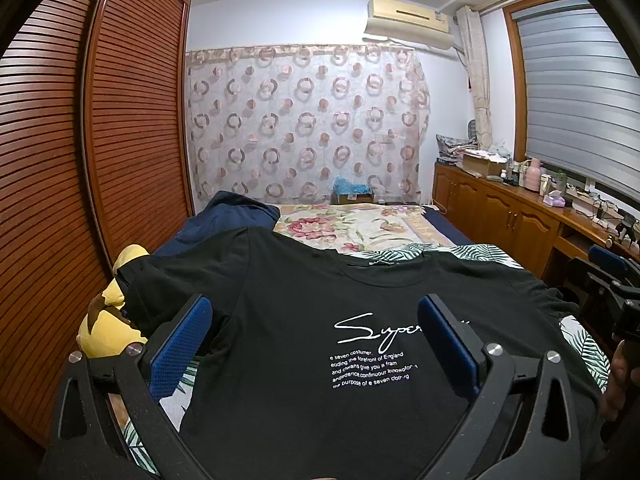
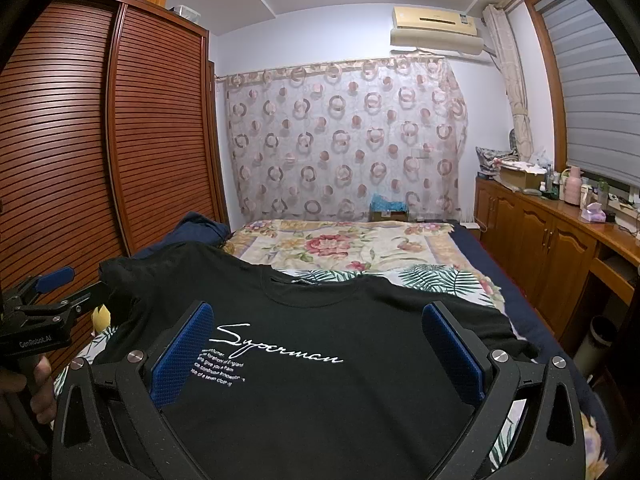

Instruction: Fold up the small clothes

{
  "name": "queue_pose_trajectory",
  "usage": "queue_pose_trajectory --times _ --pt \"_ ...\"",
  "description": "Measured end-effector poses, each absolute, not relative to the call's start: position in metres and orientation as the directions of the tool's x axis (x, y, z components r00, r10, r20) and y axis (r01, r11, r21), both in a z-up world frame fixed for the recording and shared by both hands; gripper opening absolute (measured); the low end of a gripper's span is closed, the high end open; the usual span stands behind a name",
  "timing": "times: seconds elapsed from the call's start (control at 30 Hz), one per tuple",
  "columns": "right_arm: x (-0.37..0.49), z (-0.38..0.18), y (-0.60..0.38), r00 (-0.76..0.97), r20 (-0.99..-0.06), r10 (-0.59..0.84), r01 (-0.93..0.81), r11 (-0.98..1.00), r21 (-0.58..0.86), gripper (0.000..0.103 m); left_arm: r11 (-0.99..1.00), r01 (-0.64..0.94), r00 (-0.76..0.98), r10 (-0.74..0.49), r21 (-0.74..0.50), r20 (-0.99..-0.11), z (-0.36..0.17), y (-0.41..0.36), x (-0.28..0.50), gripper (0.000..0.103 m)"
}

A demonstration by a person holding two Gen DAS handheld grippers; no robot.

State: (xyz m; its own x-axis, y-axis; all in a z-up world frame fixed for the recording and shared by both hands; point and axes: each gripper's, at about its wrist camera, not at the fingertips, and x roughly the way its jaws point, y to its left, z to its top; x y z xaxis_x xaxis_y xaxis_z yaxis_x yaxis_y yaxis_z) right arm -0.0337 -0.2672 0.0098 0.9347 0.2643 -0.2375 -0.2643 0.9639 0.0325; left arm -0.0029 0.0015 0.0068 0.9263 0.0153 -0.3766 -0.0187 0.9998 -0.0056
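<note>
A black T-shirt with white script print lies face up and spread flat on the bed, collar pointing away from me. In the left wrist view my left gripper hovers open over the shirt's chest, its blue pads wide apart with nothing between them. The right wrist view shows the same T-shirt; my right gripper is open above it, blue pads spread. The left gripper also shows at this view's left edge, held by a hand. The right gripper's black frame shows at the right edge of the left view.
A leaf-print sheet and floral bedspread cover the bed. A navy garment and a yellow plush toy lie on the left side. A slatted wooden wardrobe stands left; a cluttered wooden cabinet runs along the right.
</note>
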Motion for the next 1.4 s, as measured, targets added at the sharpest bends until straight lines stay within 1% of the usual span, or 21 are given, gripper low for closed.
queue_pose_trajectory --times 0.9,1.03,1.4 --pt "-0.035 0.007 -0.268 0.936 -0.237 0.260 -0.261 0.965 0.031 0.103 1.000 -0.017 0.929 0.015 -0.004 -0.370 0.011 -0.006 -0.005 0.103" --pt "-0.036 0.006 -0.268 0.936 -0.236 0.260 -0.261 0.965 0.030 0.103 1.000 -0.014 0.931 0.012 -0.002 -0.364 0.025 -0.012 -0.009 0.103" --pt "-0.036 0.007 -0.267 0.937 -0.236 0.259 -0.259 0.965 0.029 0.103 1.000 -0.014 0.932 0.012 -0.002 -0.363 0.027 -0.013 -0.010 0.103"
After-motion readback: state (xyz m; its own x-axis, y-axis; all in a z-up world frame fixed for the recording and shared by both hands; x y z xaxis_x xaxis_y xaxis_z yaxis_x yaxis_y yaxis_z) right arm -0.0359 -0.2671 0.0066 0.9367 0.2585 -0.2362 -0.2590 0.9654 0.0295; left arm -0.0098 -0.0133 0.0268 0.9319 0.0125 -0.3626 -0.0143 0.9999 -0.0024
